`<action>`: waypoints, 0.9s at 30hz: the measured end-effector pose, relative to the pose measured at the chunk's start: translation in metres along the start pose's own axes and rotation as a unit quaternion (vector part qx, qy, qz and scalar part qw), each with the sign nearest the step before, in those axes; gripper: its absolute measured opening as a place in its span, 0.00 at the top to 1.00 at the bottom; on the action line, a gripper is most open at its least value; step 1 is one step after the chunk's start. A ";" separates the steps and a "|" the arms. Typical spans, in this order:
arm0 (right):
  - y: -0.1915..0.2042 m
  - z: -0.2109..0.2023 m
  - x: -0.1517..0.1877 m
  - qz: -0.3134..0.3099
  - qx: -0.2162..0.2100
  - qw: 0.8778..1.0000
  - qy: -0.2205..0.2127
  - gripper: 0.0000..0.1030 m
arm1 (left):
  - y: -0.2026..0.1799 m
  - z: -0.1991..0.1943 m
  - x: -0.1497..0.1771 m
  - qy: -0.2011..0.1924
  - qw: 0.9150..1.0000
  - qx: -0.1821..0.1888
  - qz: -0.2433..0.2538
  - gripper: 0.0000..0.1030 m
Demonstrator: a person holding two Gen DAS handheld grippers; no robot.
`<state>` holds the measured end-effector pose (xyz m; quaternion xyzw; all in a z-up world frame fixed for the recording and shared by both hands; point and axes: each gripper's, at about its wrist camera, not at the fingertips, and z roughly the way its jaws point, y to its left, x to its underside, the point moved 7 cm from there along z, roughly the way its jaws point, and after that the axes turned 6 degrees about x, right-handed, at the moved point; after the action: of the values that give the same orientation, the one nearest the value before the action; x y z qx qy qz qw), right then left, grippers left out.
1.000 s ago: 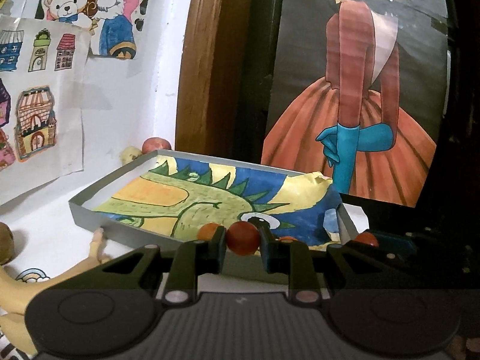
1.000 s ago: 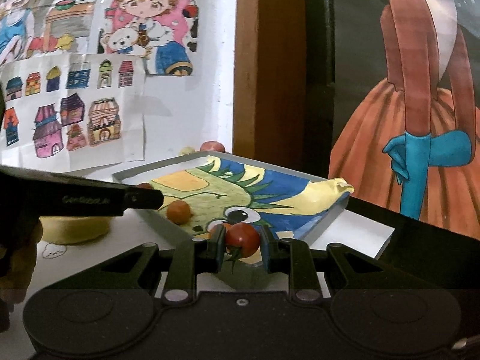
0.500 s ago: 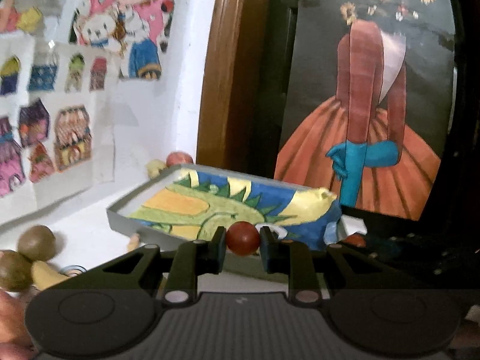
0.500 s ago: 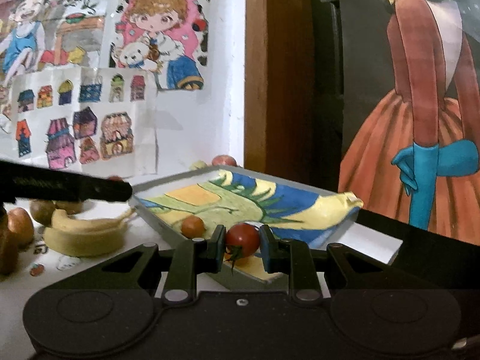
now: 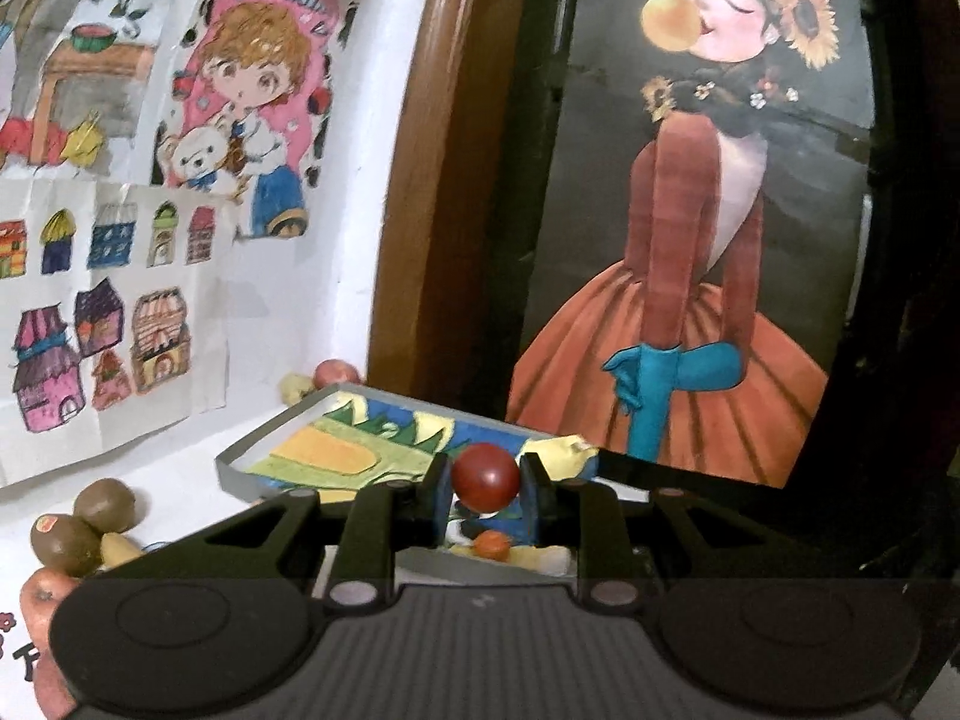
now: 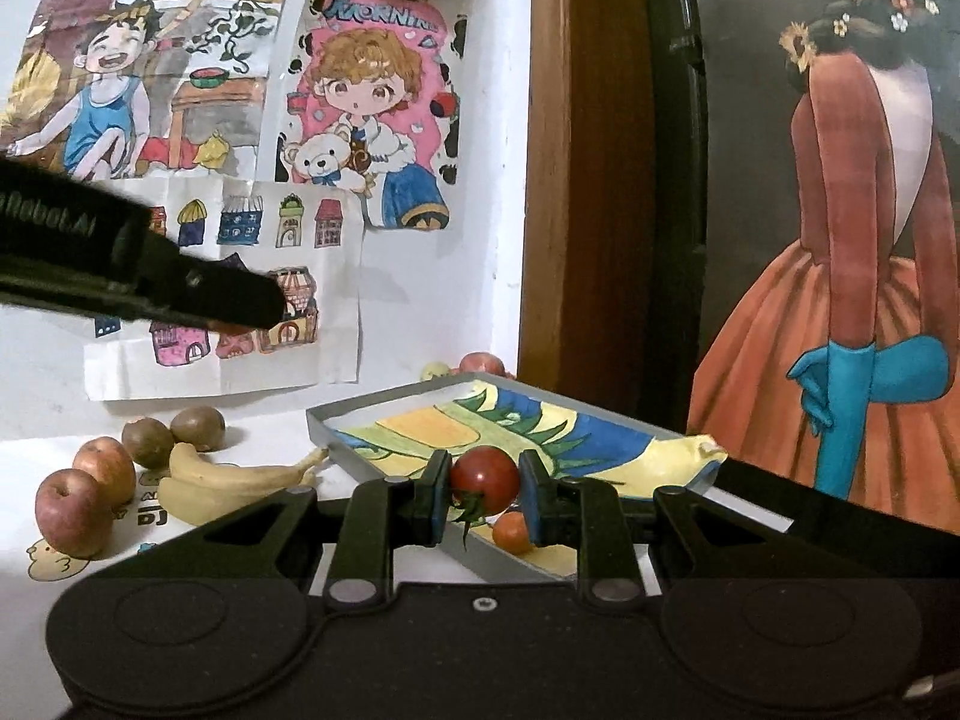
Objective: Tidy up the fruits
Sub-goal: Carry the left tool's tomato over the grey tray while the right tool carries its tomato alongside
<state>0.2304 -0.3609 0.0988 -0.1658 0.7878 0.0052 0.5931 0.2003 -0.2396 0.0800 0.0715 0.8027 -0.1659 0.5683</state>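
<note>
Since a second ago you have lifted both grippers: the tray [image 6: 384,405] now sits lower and farther off in both views, and more of the wall drawings shows above it. Your left gripper [image 5: 485,489] stays clenched on a smooth red tomato [image 5: 485,476], pinched between the two pads above the near part of the tray. Your right gripper [image 6: 483,495] likewise grasps a stemmed tomato [image 6: 483,478], its green stalk hanging down just under the fruit, held over the tray's near edge.

In the right view your left gripper reaches in from the left, high up, in front of the house drawings [image 6: 288,294]. The grey tray is lined with a green, yellow and blue drawing, and one small orange tomato [image 6: 511,531] lies in its near corner; the left view shows it [image 5: 492,543] below the held fruit.

On the white table [image 6: 48,420] to the left of the tray lie two bananas [image 6: 234,483], their stems almost touching the tray's left corner. Farther left are two apples [image 6: 72,513] and, behind them, two kiwis [image 6: 198,427]. At the tray's far corner, against the wall, sit a red fruit [image 6: 483,362] and a pale one [image 6: 437,370]. A painted figure in an orange skirt [image 6: 840,324] fills the right.
</note>
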 end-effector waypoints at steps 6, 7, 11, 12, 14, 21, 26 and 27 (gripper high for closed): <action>-0.015 -0.003 -0.005 -0.007 0.013 1.000 0.000 0.75 | -0.020 0.020 -0.007 -0.003 1.000 0.020 -0.011 0.74; -0.018 0.000 -0.004 -0.007 0.014 1.000 0.001 0.75 | -0.020 0.025 -0.006 -0.003 1.000 0.022 -0.011 0.74; -0.025 0.014 0.003 -0.006 0.016 1.000 0.010 0.75 | -0.009 0.054 -0.002 0.006 0.999 0.024 -0.023 0.74; -0.026 0.018 0.005 -0.006 0.015 1.000 0.011 0.75 | -0.006 0.061 0.000 0.008 0.999 0.024 -0.026 0.74; -0.028 0.028 0.010 -0.006 0.015 1.000 0.015 0.75 | 0.002 0.078 0.003 0.012 0.999 0.024 -0.029 0.74; -0.034 0.069 0.031 0.000 0.014 0.999 0.041 0.75 | 0.034 0.135 0.022 0.035 0.999 0.010 -0.035 0.74; -0.037 0.090 0.043 0.000 0.013 0.998 0.057 0.75 | 0.047 0.165 0.039 0.059 0.998 0.007 -0.032 0.74; -0.038 0.093 0.045 0.000 0.013 0.998 0.059 0.75 | 0.048 0.170 0.042 0.063 0.997 0.009 -0.032 0.74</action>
<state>0.3161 -0.3887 0.0366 -0.1584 0.8214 -0.0152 0.5478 0.3512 -0.2565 -0.0192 0.0607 0.8376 -0.1864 0.5100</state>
